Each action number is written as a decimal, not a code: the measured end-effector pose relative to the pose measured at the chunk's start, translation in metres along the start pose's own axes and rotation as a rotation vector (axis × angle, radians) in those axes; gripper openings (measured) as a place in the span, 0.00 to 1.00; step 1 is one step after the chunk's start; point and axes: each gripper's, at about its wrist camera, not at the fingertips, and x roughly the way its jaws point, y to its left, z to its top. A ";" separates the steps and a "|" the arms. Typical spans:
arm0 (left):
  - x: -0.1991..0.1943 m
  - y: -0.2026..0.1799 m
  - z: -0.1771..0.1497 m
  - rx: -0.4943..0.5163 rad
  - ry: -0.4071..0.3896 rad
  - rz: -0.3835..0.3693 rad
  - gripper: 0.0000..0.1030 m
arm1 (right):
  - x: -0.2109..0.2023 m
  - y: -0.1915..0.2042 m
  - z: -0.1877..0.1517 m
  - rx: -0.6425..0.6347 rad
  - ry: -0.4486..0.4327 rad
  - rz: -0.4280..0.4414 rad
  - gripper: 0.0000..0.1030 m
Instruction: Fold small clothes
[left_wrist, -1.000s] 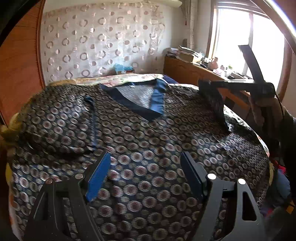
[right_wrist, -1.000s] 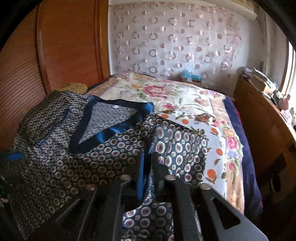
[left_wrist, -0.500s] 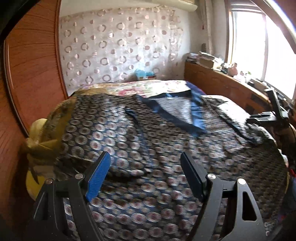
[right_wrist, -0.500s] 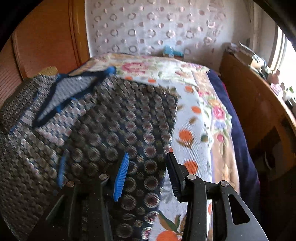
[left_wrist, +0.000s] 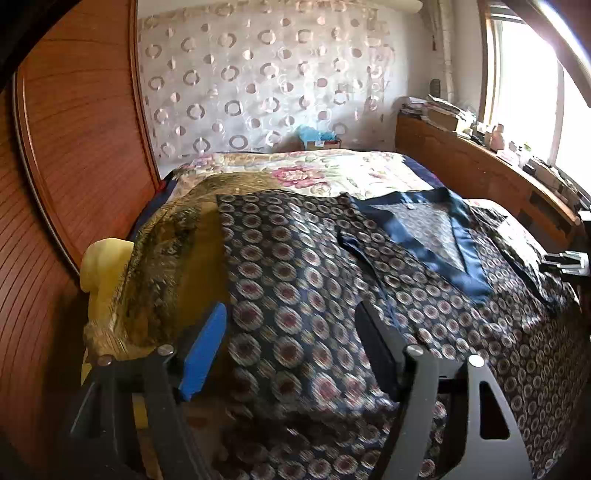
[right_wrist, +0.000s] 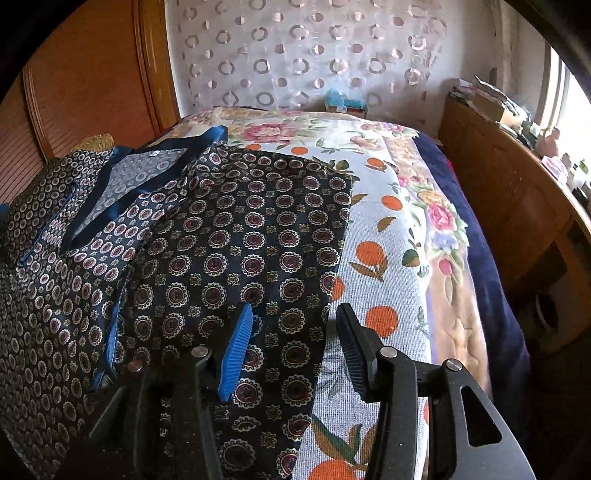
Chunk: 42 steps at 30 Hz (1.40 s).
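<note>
Item: patterned garment (right_wrist: 236, 236), dark navy with ringed medallions and a plain blue V-neck band (right_wrist: 147, 184), spread over the near half of the bed (right_wrist: 388, 229). One sleeve side is folded in over the body, its straight edge running from 12 toward 6 o'clock in the right wrist view, with the orange-print cover bare just beside it at 3 o'clock.

Left gripper (left_wrist: 291, 354): over the garment's other sleeve side, jaws closing, cloth lying beneath and between them, pads not seen pressing on it (the cloth here is blurred).

Right gripper (right_wrist: 295, 347): jaws opening, straddling the folded edge, the blue pad over the garment and the black pad over the cover; nothing pinched.

Surroundings: gold-brown cushion (left_wrist: 162, 266) touching the garment at 9 o'clock in the left wrist view, a yellow object (left_wrist: 103, 266) beyond it against the wooden wardrobe door (left_wrist: 74, 147). Circle-print curtain (left_wrist: 277, 81) at 12 o'clock, a small blue-topped box (left_wrist: 319, 137) at its foot. Wooden sideboard (right_wrist: 509, 192) along 2 to 3 o'clock, its top crowded with papers and small things under the window (left_wrist: 524, 74).

Open room: the floral quilt (left_wrist: 325, 170) toward 12 o'clock lies bare; a dark blue blanket edge (right_wrist: 491, 258) marks the bed's side at 3 o'clock, close to the sideboard.
</note>
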 end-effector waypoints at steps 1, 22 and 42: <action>0.002 0.004 0.004 -0.007 0.003 -0.002 0.68 | 0.000 0.000 0.000 -0.002 0.000 -0.002 0.48; 0.071 0.049 0.049 -0.141 0.132 0.000 0.56 | 0.000 -0.002 -0.001 -0.006 0.000 -0.010 0.51; 0.048 0.025 0.050 -0.067 0.093 -0.084 0.02 | 0.001 -0.002 -0.001 -0.007 0.000 -0.011 0.51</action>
